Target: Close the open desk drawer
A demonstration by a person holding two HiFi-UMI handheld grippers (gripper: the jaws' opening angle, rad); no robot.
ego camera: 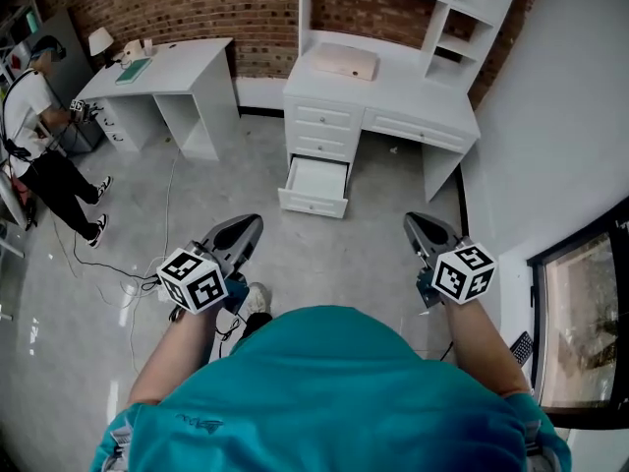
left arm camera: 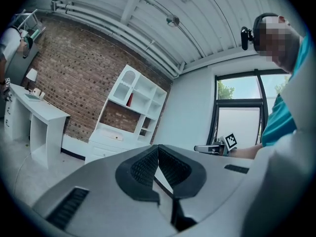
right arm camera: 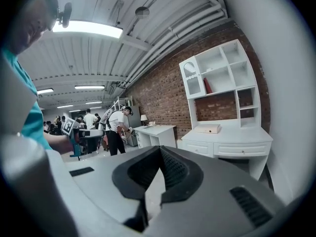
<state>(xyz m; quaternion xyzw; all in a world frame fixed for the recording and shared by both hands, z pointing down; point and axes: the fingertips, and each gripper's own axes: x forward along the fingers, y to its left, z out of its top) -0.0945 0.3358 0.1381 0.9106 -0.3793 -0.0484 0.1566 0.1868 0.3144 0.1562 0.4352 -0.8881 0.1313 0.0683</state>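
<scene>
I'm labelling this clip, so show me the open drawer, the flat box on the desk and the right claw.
Open drawer [ego camera: 319,177], head view, on its bare inside floor.
Flat box [ego camera: 344,62], head view, middle of its top.
Right claw [ego camera: 413,222], head view, between its fingertips.

Head view: above the person, steeply down, counter [ego camera: 403,91] well ahead. Both gripper views: low, roughly level, along own jaws. All three share counter and brick wall [ego camera: 197,8].

The white counter [ego camera: 413,91] and its open drawer [ego camera: 316,180] look smooth and painted; the floor [ego camera: 226,195] is glossy grey; the back wall [ego camera: 197,3] is rough red brick.
</scene>
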